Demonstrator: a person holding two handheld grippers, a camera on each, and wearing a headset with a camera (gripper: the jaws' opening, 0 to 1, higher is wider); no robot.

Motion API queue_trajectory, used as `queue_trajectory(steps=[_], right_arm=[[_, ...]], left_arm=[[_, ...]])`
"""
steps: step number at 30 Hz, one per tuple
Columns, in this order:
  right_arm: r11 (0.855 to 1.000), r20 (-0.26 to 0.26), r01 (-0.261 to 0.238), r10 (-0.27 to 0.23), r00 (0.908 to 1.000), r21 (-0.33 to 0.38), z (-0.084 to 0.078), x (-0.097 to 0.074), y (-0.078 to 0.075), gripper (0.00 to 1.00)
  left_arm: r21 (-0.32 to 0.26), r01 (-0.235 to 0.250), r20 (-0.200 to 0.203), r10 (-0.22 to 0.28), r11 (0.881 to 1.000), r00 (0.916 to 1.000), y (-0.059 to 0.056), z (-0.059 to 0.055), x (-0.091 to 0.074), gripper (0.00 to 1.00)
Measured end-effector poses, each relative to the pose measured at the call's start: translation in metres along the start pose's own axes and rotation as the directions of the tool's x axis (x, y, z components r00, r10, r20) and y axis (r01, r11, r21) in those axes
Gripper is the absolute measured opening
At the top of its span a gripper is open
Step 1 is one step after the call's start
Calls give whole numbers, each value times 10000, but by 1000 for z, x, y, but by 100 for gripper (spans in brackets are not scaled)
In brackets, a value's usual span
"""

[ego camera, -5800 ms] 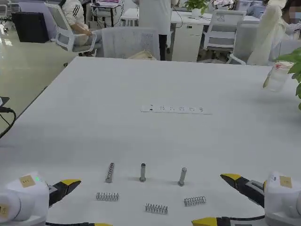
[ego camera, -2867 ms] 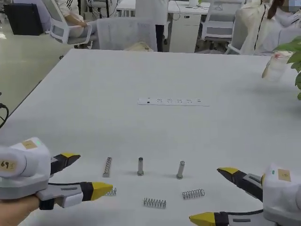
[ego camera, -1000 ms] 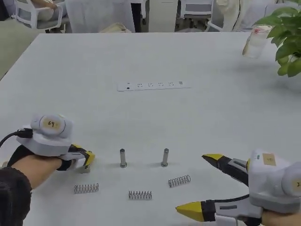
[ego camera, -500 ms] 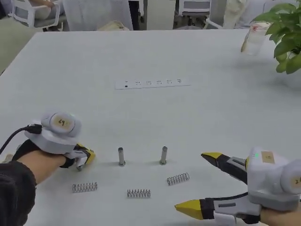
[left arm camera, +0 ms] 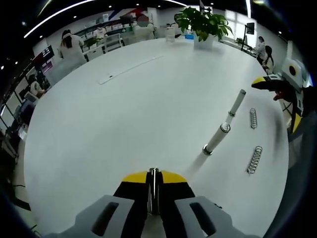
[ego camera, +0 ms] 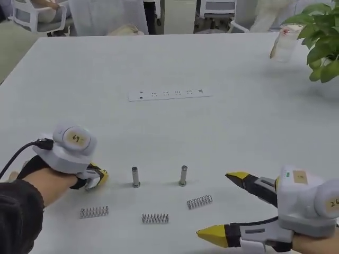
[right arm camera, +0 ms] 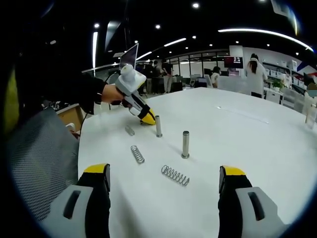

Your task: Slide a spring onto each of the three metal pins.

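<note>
White table (ego camera: pixel 222 69) spans my head view, with office chairs (ego camera: pixel 37 16) beyond its far edge. A power strip (ego camera: pixel 166 94) lies flat at mid-table. A potted plant (ego camera: pixel 320 32) and a clear plastic container (ego camera: pixel 283 42) stand toward the far right corner. A broad stretch of bare tabletop separates the strip from the work near the near edge.

Left gripper (ego camera: pixel 99 178) is tipped down at the surface, well in from the left edge. In the left gripper view its jaws are closed on the left pin (left arm camera: pixel 154 188). I cannot tell whether that pin touches the table.

The middle pin (ego camera: pixel 135 177) and right pin (ego camera: pixel 183 175) stand upright, apart, in a row to its right.

Three springs lie flat between the pin row and the near edge: left spring (ego camera: pixel 94 212), middle spring (ego camera: pixel 155 218), right spring (ego camera: pixel 199 201).

Right gripper (ego camera: pixel 218 204) sits near the near edge, right of the springs, jaws spread wide around nothing, with open tabletop toward the right edge.
</note>
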State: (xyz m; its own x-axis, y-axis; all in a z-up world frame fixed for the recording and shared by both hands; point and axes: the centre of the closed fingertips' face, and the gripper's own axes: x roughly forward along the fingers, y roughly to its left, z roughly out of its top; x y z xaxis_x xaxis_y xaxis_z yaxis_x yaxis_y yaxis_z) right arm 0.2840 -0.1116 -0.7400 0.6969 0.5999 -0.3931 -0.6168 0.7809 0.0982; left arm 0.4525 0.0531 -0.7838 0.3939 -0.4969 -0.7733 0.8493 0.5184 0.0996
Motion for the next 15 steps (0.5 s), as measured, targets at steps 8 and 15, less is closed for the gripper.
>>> queue_trajectory(steps=[8, 15], right_arm=[[10000, -67, -47, 47, 10000, -51, 0, 0, 1, 90], [9999, -53, -57, 56, 10000, -102, 1, 0, 2, 90]], left_arm=[[-164, 63, 191, -60, 9998, 9998, -1, 2, -10, 0], [-228, 99, 392, -90, 9997, 9992, -4, 5, -20, 0]])
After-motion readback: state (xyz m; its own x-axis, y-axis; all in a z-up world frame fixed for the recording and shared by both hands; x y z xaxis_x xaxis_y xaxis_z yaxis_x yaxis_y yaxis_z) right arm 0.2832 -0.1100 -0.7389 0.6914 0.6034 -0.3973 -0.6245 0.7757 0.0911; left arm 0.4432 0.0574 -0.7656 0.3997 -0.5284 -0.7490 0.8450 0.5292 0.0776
